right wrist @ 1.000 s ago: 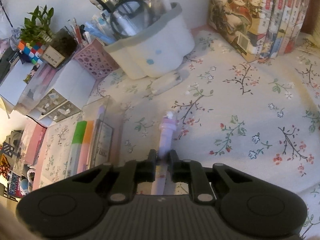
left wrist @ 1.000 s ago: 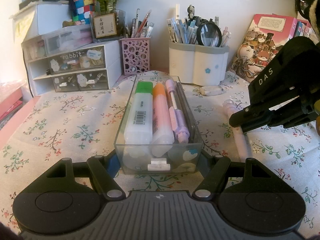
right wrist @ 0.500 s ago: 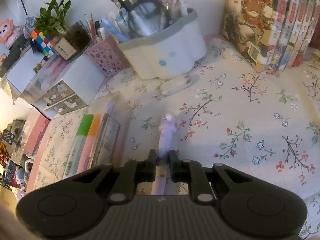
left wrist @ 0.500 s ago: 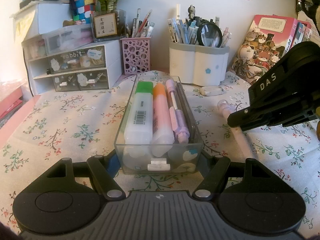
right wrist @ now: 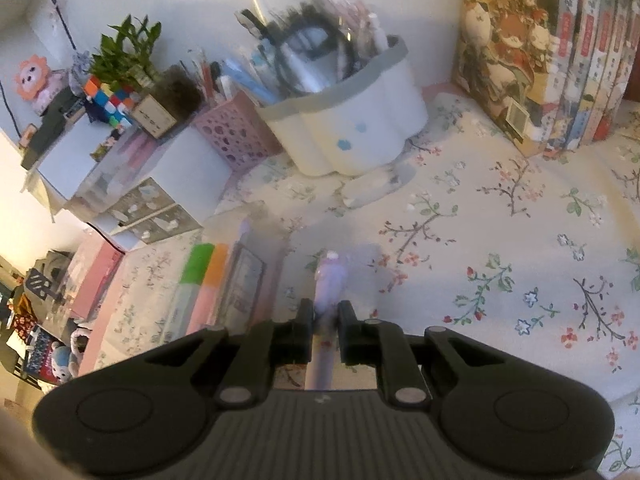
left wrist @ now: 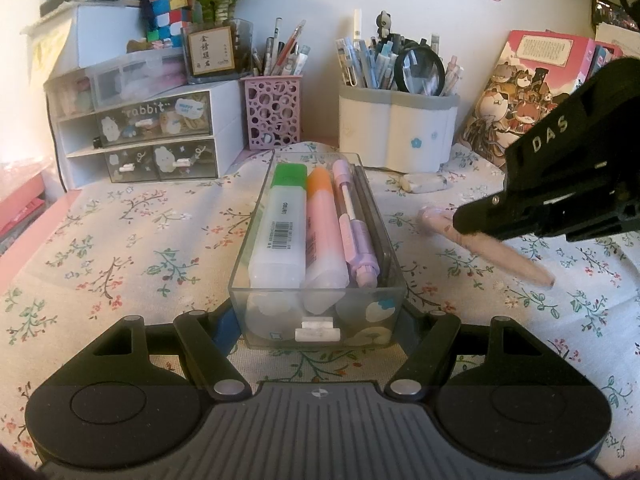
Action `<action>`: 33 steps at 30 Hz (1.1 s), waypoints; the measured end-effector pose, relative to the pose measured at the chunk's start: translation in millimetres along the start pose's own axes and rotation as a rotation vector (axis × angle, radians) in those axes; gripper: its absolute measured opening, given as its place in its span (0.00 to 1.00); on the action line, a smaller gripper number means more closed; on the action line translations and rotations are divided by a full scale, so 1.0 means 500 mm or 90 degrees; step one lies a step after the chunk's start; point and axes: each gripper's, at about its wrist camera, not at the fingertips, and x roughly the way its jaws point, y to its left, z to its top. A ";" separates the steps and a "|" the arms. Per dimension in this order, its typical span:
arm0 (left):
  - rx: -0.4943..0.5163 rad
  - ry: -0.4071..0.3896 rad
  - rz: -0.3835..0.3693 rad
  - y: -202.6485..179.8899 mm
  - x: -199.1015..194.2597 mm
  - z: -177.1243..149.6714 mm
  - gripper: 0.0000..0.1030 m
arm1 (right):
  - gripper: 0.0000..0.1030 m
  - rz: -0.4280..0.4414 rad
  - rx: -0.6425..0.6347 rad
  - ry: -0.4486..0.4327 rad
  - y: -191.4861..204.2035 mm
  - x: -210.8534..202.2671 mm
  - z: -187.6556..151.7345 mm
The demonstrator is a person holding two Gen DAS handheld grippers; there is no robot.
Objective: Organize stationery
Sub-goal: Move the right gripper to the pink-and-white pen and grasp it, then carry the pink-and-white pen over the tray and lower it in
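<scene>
The right gripper [right wrist: 324, 322] has its fingers clamped on a pink pen [left wrist: 486, 242] at mid-right; it could pivot and miss the clear tray [left wrist: 316, 300]. The left gripper [left wrist: 316, 322] squeezes that tray at centre. The floral-clothed surface [left wrist: 120, 256] is crowded along its back edge.

The right gripper [left wrist: 464, 222], clamped on the pale pink pen [left wrist: 516, 258], lifted it off the floral tablecloth [left wrist: 120, 240] and tipped it, so its capped end rose and swung closer to the clear organizer box [left wrist: 384, 240]. In the right wrist view the box [right wrist: 256, 264] and the white pen holder [right wrist: 352, 136] slid rightward and blurred.
</scene>
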 end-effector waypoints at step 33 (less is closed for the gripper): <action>0.001 0.000 0.000 0.000 0.000 0.000 0.70 | 0.12 -0.006 -0.222 0.117 0.085 0.072 -0.009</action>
